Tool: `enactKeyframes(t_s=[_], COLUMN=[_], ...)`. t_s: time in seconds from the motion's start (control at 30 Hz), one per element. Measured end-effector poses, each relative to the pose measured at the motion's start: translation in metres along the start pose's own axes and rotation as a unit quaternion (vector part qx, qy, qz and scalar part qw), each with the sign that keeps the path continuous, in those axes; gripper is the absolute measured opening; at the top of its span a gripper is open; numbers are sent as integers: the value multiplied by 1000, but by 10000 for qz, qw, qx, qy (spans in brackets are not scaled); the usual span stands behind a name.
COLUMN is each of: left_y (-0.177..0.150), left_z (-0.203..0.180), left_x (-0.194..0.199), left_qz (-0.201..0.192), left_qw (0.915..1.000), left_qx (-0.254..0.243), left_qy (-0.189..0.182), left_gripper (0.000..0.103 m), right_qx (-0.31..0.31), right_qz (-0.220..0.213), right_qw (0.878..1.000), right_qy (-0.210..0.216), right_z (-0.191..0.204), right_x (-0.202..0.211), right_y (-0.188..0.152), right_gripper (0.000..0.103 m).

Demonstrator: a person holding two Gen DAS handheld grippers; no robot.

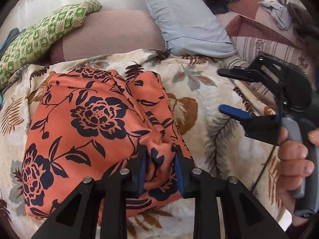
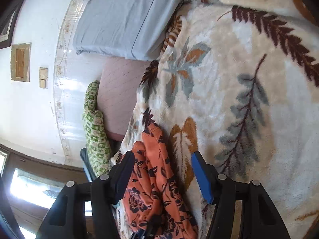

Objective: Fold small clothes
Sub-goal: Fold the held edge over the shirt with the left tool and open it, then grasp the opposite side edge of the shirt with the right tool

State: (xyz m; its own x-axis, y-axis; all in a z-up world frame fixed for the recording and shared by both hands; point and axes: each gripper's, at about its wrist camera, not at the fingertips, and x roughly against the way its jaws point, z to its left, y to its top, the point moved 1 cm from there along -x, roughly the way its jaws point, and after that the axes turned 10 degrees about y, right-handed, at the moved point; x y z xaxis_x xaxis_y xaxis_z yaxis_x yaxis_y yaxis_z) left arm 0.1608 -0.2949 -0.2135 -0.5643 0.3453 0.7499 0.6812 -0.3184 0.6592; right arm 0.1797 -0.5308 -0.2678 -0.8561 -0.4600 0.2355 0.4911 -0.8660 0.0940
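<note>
Garment: orange floral cloth (image 1: pixel 83 115) lies part-folded on the leafy blanket (image 1: pixel 209 91), flat for creasing
Left gripper (image 1: pixel 159 159): pinching a bunched fold, likely to carry it over
Right gripper (image 2: pixel 162 171): spread wide, hovering beside, holding nothing

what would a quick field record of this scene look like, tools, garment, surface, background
left tool: shut on a bunched fold of the orange garment
right tool: open, held above the blanket, right of the garment
orange garment: floral print, lying on the blanket
blanket: cream with leaf pattern
blue pillow: behind the blanket
green cloth: back left
</note>
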Motion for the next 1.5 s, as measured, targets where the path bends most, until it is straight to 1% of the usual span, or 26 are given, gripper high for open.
enactKeyframes(t_s=[0.03, 0.07, 0.1, 0.13, 0.17, 0.23, 0.3, 0.37, 0.43, 0.5, 0.53, 0.6, 0.67, 0.73, 0.9, 0.93, 0.97, 1.03, 1.07, 1.1, 1.13, 1.2, 1.27, 1.33, 1.4, 1.5], left_y=[0, 1, 1, 0, 0, 0, 2, 2, 2, -1, -3, -3, -4, -4, -7, -7, -8, -9, -10, -10, -10, -10, -11, -11, -11, -13], left_z=[7, 8, 11, 14, 20, 33, 52, 76, 102, 122, 128, 138, 144, 144, 144, 144, 145, 147, 147, 148, 149, 149, 149, 146, 142, 131], left_x=[9, 20, 33, 45, 57, 70, 70, 60, 46, 33, 28, 21, 14, 8, 0, -1, -2, -3, -3, -4, -4, -3, 1, 5, 9, 9], left_qz=[-19, -121, -313, -551, -804, -1182, -1290, -1107, -807, -481, -360, -167, -71, 52, 296, 310, 321, 336, 337, 338, 336, 333, 298, 234, 158, 83], left_qw=[9998, 9996, 9991, 9980, 9960, 9908, 9873, 9888, 9919, 9927, 9925, 9939, 9945, 9942, 9937, 9934, 9932, 9928, 9926, 9924, 9921, 9917, 9913, 9910, 9913, 9922], left_qx=[-49, -117, -198, -286, -377, -529, -569, -381, -29, 168, 222, 293, 347, 335, 413, 402, 409, 468, 495, 511, 527, 572, 600, 585, 536, 316], left_qy=[-170, -242, -213, -113, 26, 390, 731, 926, 978, 1095, 1145, 1049, 987, 1021, 1003, 1025, 1046, 1049, 1057, 1065, 1086, 1101, 1131, 1182, 1195, 1204], left_gripper=[45, 58, 64, 74, 77, 78, 78, 78, 78, 78, 78, 78, 78, 78, 78, 78, 79, 80, 81, 81, 81, 81, 81, 81, 81, 81], right_qx=[22, 71, 121, 165, 202, 286, 343, 273, 273, 415, 493, 602, 658, 790, 1647, 1741, 1836, 2155, 2280, 2358, 2387, 2459, 2639, 2859, 3022, 3091], right_qz=[191, 351, 493, 647, 796, 1057, 1165, 1225, 1272, 1272, 1249, 1203, 1263, 1303, 1626, 1706, 1769, 1741, 1729, 1715, 1719, 1626, 1560, 1503, 1408, 1244], right_qw=[9997, 9991, 9983, 9972, 9959, 9935, 9925, 9920, 9915, 9908, 9903, 9895, 9876, 9856, 9643, 9606, 9560, 9448, 9419, 9406, 9410, 9431, 9417, 9379, 9346, 9336], right_qy=[117, 214, 291, 345, 386, 323, 160, 91, -7, -221, -346, -523, -664, -733, -1288, -1338, -1450, -1752, -1759, -1737, -1672, -1536, -1388, -1262, -1245, -1316], right_z=[3, 7, 11, 15, 19, 23, 22, 17, 15, 15, 15, 16, 15, 19, 44, 46, 48, 54, 58, 62, 65, 74, 84, 94, 99, 98], right_x=[-8, -16, -24, -32, -42, -61, -77, -91, -105, -116, -121, -129, -137, -143, -157, -160, -162, -163, -162, -160, -157, -148, -135, -126, -114, -95], right_y=[-2, -6, -11, -16, -22, -33, -41, -46, -50, -51, -51, -51, -50, -51, -73, -78, -83, -91, -93, -95, -96, -99, -103, -109, -113, -111], right_gripper=[64, 65, 65, 68, 69, 70, 71, 71, 71, 71, 72, 73, 74, 74, 73, 68, 55, 43, 38, 36, 29, 25, 21, 20, 19, 16])
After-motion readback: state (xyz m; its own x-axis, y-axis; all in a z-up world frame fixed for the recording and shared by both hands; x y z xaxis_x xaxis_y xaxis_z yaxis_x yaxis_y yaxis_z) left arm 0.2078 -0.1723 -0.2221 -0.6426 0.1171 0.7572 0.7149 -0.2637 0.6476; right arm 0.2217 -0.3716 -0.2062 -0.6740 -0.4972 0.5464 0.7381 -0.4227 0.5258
